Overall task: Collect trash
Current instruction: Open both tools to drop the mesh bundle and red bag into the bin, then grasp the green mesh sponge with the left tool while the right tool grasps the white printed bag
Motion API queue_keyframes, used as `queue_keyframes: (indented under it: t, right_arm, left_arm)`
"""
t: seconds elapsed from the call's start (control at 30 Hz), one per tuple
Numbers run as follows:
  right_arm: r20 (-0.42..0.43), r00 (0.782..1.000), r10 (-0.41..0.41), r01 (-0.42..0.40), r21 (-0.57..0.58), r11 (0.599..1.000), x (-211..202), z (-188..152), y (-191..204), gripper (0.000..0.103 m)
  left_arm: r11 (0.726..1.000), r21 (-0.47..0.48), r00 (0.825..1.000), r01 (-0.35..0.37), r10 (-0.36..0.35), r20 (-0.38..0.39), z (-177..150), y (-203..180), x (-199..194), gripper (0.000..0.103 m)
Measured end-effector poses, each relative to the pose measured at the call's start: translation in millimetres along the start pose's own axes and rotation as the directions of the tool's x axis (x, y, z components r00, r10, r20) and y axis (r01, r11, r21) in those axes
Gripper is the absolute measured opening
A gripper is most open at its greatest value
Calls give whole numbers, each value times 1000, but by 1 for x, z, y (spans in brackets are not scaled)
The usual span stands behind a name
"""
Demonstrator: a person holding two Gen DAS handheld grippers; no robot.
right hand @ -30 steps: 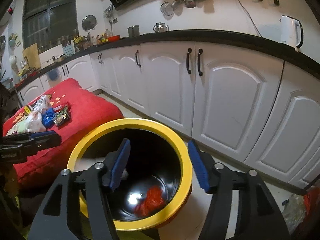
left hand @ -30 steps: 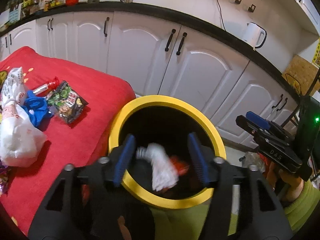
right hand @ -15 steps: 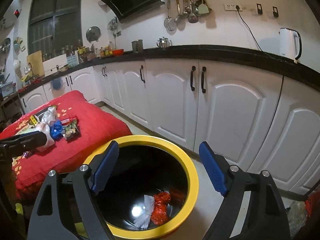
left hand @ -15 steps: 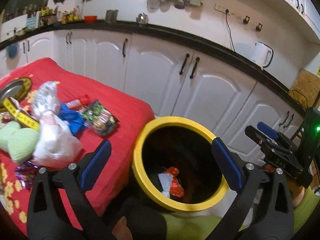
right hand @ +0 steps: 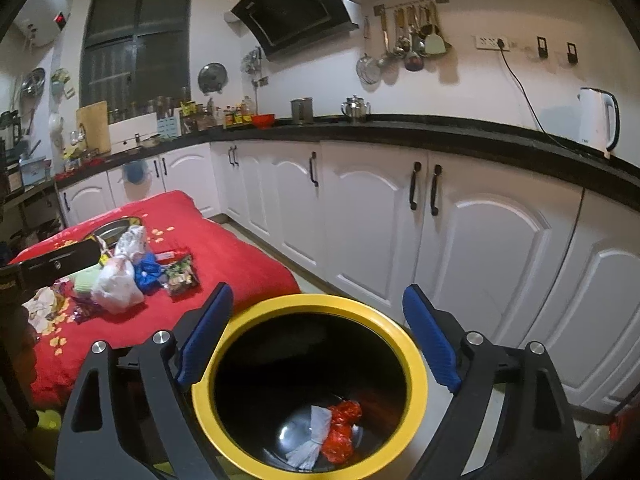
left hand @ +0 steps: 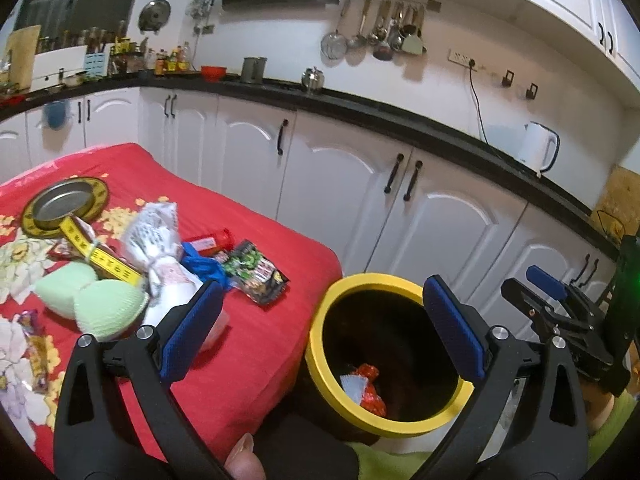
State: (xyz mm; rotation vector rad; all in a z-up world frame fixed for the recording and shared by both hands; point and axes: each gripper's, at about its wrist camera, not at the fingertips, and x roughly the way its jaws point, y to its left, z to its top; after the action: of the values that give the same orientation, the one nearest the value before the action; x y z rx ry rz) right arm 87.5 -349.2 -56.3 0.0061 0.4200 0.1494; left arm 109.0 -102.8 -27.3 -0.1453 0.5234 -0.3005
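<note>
- Hovering with its jaws spread wide and nothing between them, the left gripper point(left hand: 322, 328) hangs above the gap where the red cloth point(left hand: 256, 344) meets the bin point(left hand: 404, 280).
- Over on the other side, the right gripper point(right hand: 318, 338) is released too, its blue pads point(right hand: 426, 338) wide apart and framing the bin's yellow rim point(right hand: 308, 304) from above.
- Down in the black bin, at 6 o'clock in the right wrist view, a red wrapper point(right hand: 344, 426) lies touching a white crumpled wrapper point(right hand: 316, 434) on the shiny bottom.
- The same pair shows in the left wrist view, red wrapper point(left hand: 370, 390) and white wrapper point(left hand: 354, 386) side by side near the bin's floor.
- Plenty is waiting on the cloth at 9 o'clock of the left view: a white plastic bag point(left hand: 160, 240), a blue bag point(left hand: 204, 266) just beside it, and a dark snack packet point(left hand: 256, 278) nearest the bin.
- A red tube-like item point(left hand: 210, 242) sits behind the blue bag; the view is too small to say what it is.
- Further left lie two pale green pads point(left hand: 92, 300), a yellow tape point(left hand: 100, 254) and a metal dish point(left hand: 66, 206) with a yellow rim.
- At 3 o'clock in the left view, the right gripper point(left hand: 550, 292) shows from the side.
- White cabinets point(right hand: 360, 216) and a white kettle point(right hand: 598, 122) fill the background.
</note>
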Motion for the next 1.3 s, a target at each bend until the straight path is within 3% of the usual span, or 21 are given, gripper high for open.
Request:
queue_keyframes:
  t: [0.4,0.9,1.3]
  right_arm:
    - [22,995,99,-98,-39,994,0,18,53,87]
    - [4,964,268,-265,-129,956,14,38,133,90]
    - [-46,935,353,-355,-193,915,34,46,183,91]
  left_arm:
    - [992,-90,994,-86,91,58,8,47,-28,92]
    - [965,-156,976,-210,217,33,11,114,-56,92]
    - [925,-256,958,-280,288,-3,13,162,-66,92]
